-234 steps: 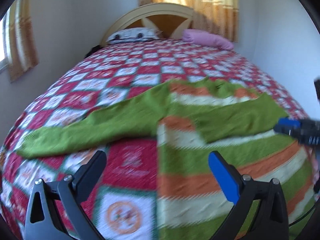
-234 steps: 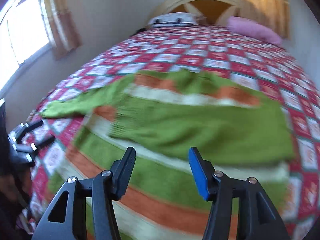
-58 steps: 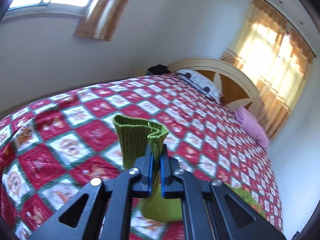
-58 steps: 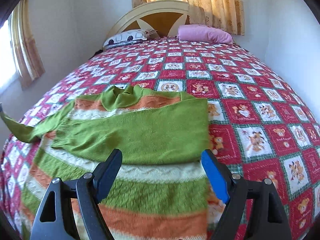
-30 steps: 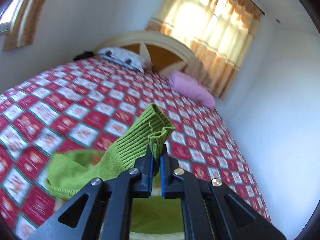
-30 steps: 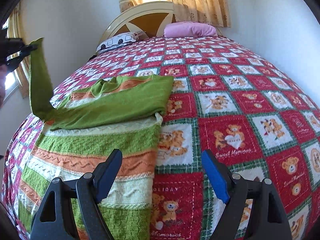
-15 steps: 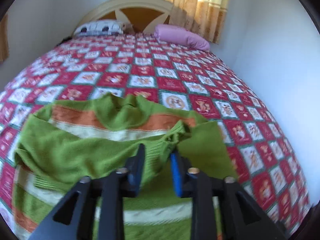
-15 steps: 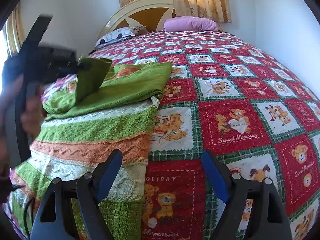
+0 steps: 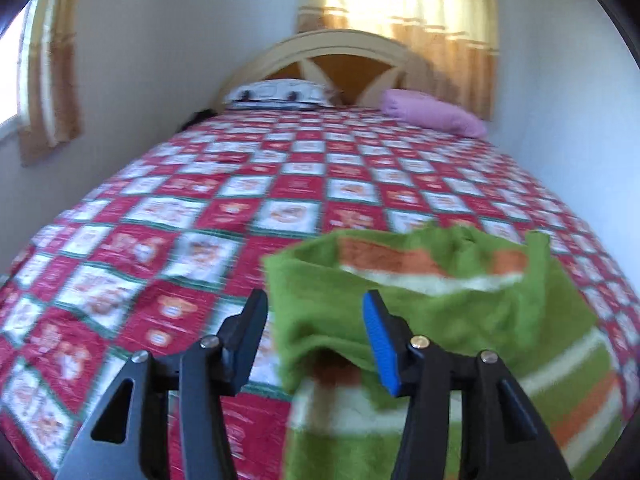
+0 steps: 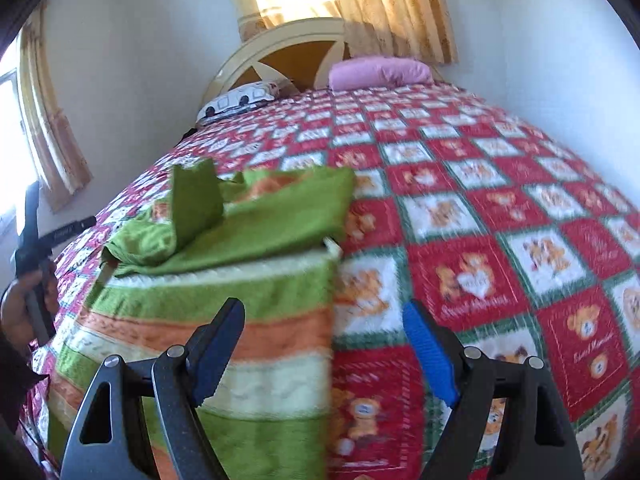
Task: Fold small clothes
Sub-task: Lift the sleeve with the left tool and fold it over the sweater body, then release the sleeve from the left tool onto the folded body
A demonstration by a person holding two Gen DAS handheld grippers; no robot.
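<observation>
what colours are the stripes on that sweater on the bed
The sweater has green, orange and cream bands; its folded sleeves are plain green. It shows best in the right wrist view.

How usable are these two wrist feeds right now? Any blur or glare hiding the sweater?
Left wrist view: motion blur smears the green sweater and quilt; the curtain is blown out by backlight. Right wrist view: milder blur, with the sweater's stripes and folded sleeve readable; the window at left glares. Both show fisheye bending and dark corners.

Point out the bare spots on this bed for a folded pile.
Bare quilt lies right of the sweater, and between its collar and the pink pillow. Left of it in the left view is bare too. The near-left corner is crowded by the sweater.
</observation>
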